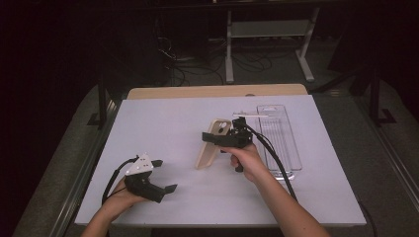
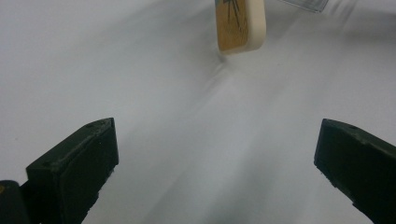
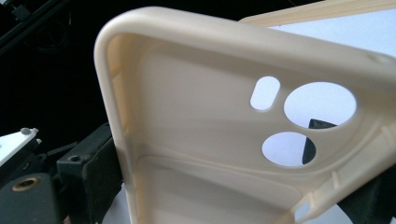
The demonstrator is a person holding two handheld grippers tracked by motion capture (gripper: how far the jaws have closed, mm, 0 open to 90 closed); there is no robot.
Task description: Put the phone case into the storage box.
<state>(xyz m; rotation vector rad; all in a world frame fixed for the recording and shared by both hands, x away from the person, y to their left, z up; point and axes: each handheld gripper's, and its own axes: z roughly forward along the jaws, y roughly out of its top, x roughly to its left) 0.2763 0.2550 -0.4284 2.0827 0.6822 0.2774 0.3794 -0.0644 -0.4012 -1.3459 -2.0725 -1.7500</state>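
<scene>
Stands tilted mid-tabletop (image 1: 163,118), cream rubbery phone case (image 1: 210,148), light, flexible, likely best pinched at its stiffer camera-end rim, clamped there by right tool (image 1: 217,138); left tool (image 1: 165,175) gapes wide, empty.

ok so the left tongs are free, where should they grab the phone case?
Probably the lower long edge of the phone case, coming from its left side. The right tongs already clamp the camera-hole end, and the case stands tilted on the table with its bottom end down. The left tongs are open and empty, with bare table between them and that edge.
</scene>
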